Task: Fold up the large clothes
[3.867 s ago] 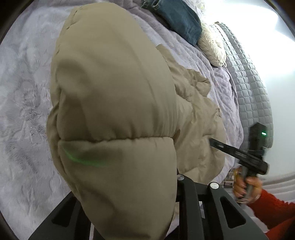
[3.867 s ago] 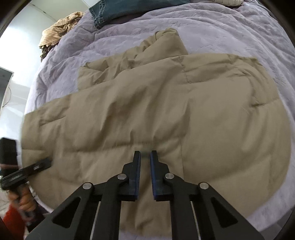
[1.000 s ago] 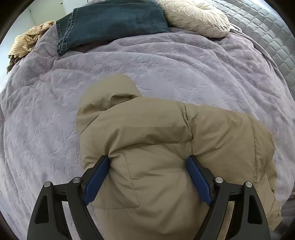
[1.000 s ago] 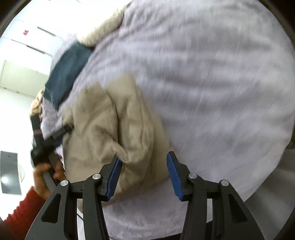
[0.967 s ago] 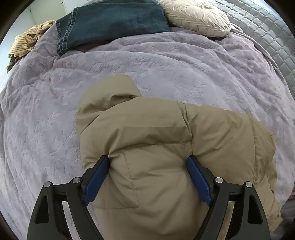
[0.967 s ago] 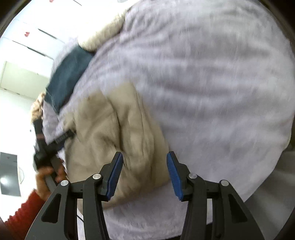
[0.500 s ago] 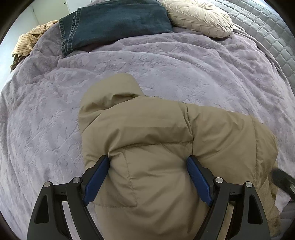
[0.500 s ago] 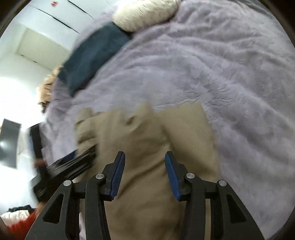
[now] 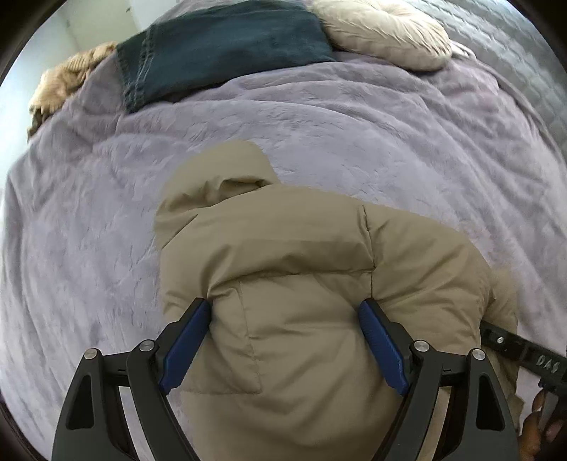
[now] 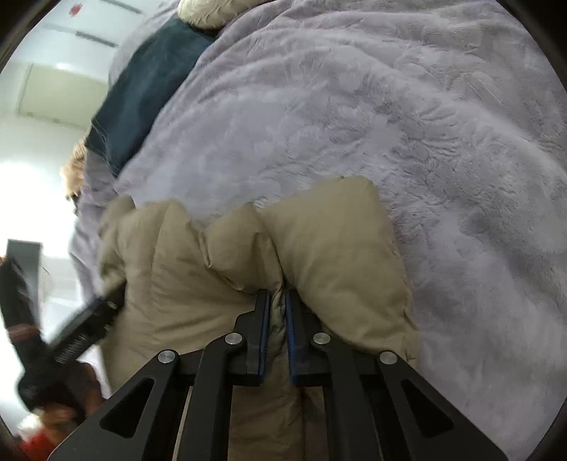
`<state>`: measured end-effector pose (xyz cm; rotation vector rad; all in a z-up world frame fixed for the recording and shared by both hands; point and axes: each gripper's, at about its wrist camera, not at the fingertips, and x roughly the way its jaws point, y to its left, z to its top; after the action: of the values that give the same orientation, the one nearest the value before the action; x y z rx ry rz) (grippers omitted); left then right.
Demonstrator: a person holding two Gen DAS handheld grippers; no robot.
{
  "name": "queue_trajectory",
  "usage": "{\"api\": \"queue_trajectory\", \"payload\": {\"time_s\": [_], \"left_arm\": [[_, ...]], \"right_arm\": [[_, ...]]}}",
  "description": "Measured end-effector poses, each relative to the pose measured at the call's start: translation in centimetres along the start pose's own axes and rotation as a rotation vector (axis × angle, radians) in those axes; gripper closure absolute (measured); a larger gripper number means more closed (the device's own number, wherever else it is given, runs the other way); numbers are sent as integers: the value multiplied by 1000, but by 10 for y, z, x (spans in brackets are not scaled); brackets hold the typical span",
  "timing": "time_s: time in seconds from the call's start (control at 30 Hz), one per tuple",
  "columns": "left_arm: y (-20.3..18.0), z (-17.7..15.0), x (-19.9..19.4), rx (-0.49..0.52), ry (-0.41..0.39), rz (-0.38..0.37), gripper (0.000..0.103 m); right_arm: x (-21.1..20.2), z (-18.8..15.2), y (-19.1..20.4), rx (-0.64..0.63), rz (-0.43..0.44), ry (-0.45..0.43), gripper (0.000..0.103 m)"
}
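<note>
Jacket (image 9: 301, 283) between spread left gripper (image 9: 283, 312), pinched by right gripper (image 10: 277, 301) (on bedspread (image 9: 354, 124))

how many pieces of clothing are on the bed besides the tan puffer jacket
2. Folded dark blue jeans lie at the far side of the bed beside the cream pillow; a tan striped garment is bunched at the far left corner. Others may be hidden.

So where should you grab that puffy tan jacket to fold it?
Probably at an edge seam of the puffy tan jacket, from the near side. The panels bulge too fat, but seams pinch thin, as where the right gripper is shut. The left gripper straddles a panel, open.
</note>
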<state>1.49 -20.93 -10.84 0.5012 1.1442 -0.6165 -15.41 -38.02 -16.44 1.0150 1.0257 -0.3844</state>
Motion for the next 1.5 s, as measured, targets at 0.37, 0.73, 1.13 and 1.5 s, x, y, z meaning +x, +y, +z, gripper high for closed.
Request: {"api": "queue_trajectory", "payload": {"time_s": [0.37,0.73,1.13,1.5], "left_arm": [[8,-3,-16,-16,42,2,16],[32,-36,-67,-64,63,59,16],[56,-79,-84,-156,137,87,16],[70,-87,-80,-159,156,43,16]], "right_arm": [[1,-3,7,-47,-42,13,96],[-80,-33,40,-202,-54,-34,91],[-61,-69,9,-176,-135,109,91],[-75,-63,19,-165,-181,85,91]]}}
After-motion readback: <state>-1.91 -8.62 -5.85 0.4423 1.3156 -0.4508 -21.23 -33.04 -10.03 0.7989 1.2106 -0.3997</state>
